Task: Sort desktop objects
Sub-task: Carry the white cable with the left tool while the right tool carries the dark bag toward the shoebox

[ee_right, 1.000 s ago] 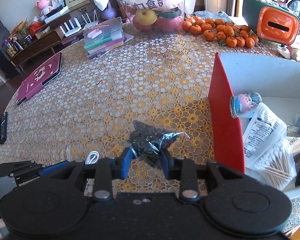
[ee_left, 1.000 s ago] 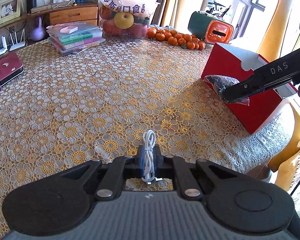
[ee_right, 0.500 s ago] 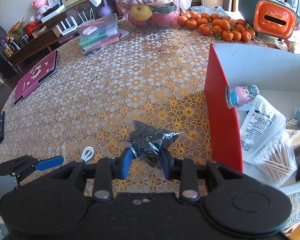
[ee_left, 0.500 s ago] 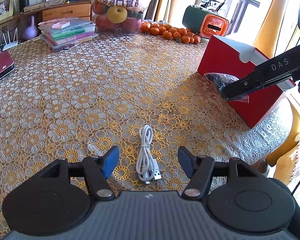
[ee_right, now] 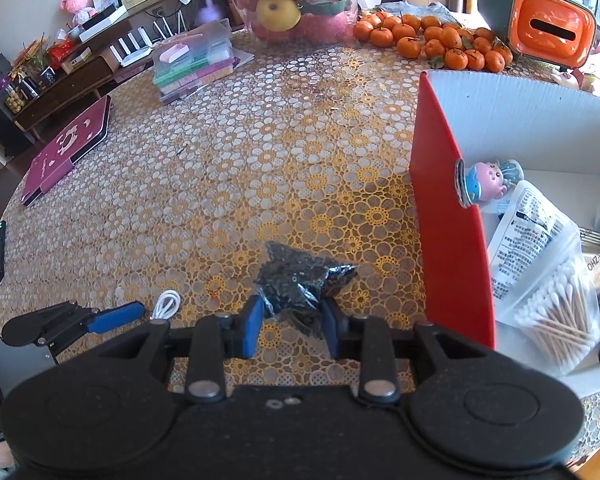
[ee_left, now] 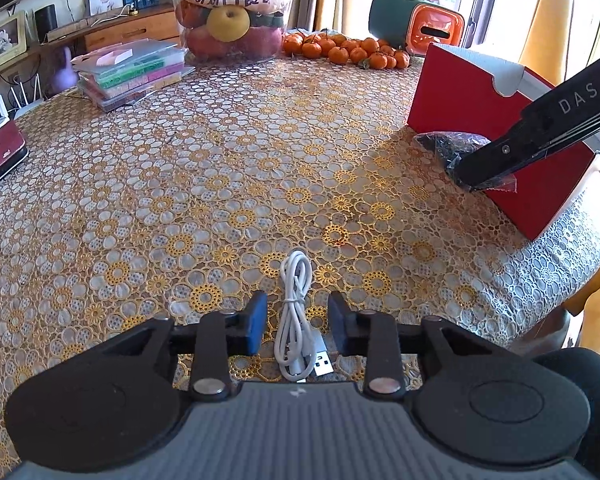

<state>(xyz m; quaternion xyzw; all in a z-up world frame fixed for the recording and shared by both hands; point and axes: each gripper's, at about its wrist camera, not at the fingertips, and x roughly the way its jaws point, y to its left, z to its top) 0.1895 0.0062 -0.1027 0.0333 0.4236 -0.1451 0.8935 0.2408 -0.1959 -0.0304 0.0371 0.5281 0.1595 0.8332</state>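
While red box [ee_right: 448, 240] holds swabs [ee_right: 560, 320], figurine [ee_right: 486, 180] — right tool [ee_right: 290, 326] grips black bag [ee_right: 300, 280]; left tool [ee_left: 298, 328] wide.

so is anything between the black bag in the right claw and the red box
Only the box's own red wall. The right claw holds the black bag just left of it, below the rim, so it must lift over.

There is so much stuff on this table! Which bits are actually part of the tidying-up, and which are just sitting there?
Part of the job:
- white USB cable, between the open jaws of the left gripper
- black crinkly packet, held by the right gripper
- red box, already holding cotton swabs

Just lying about:
- mandarins
- bag of fruit
- stacked plastic cases
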